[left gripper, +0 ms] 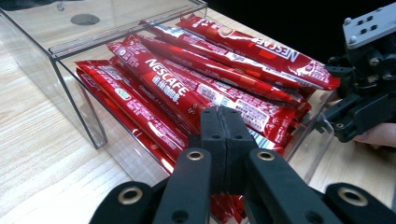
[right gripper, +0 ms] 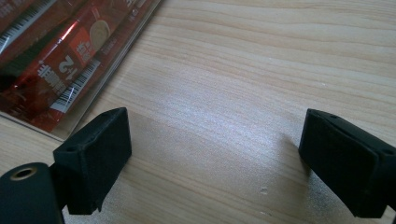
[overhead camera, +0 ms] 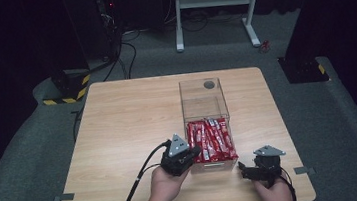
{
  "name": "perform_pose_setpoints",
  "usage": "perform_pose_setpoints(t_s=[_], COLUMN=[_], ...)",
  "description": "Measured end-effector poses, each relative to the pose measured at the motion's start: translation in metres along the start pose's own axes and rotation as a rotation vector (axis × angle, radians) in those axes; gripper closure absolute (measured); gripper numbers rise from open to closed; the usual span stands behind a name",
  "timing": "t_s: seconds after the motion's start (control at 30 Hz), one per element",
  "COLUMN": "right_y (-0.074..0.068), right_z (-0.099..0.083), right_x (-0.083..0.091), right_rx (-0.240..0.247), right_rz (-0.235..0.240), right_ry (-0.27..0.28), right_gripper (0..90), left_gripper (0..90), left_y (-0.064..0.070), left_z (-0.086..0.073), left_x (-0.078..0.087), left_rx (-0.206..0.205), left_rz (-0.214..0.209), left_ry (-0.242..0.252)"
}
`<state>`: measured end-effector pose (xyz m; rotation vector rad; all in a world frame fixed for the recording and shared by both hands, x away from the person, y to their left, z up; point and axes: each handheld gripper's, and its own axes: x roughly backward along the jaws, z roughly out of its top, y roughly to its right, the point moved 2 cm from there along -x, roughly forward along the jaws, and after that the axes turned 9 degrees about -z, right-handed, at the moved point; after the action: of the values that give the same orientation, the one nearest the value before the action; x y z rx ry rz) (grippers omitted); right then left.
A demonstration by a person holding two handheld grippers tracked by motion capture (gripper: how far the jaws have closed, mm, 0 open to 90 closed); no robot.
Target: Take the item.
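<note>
1. Left gripper [overhead camera: 195, 153] hangs at the near left edge of the clear box [overhead camera: 203, 94]; in its own view the two black jaws are pressed flat together with nothing between them, their tips just above the red sachets [left gripper: 187, 88].
2. Those sachets lie heaped lengthwise in the near, open half of the box, near the middle of the wooden table [overhead camera: 129, 126]; the far half looks bare.
3. Judging by the look, each stick is light, thin and crinkly foil, slippery against its neighbours and soft enough to bend if pinched mid-length. A hold across a flat sealed end, or across the width of the topmost stick, would likely be the surest; a hard squeeze could burst or crease it.
4. Right gripper [overhead camera: 244, 168] sits low beside the near right corner of the box, its jaws spread wide over bare wood and holding nothing, with sachets visible through the wall to one side.
</note>
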<state>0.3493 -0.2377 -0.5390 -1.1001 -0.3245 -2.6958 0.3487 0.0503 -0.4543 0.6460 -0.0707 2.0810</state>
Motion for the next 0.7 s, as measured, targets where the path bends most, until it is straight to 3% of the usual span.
perform_pose_setpoints(t_s=[0.27,0.53,0.7], right_y=[0.0,0.0,0.0], right_z=[0.0,0.0,0.0], right_x=[0.0,0.0,0.0], right_rx=[0.003,0.001,0.001], right_rz=[0.002,0.003,0.003], right_ry=[0.002,0.002,0.003], right_gripper=[9.6,9.5,9.8], left_gripper=[89.5,89.8,89.8], left_y=[-0.001,-0.005,-0.005], left_z=[-0.002,-0.006,-0.008], left_x=[0.007,0.018,0.028], left_rx=[0.005,0.015,0.002], left_rz=[-0.034,-0.079,-0.096], left_ry=[0.032,0.104,0.119])
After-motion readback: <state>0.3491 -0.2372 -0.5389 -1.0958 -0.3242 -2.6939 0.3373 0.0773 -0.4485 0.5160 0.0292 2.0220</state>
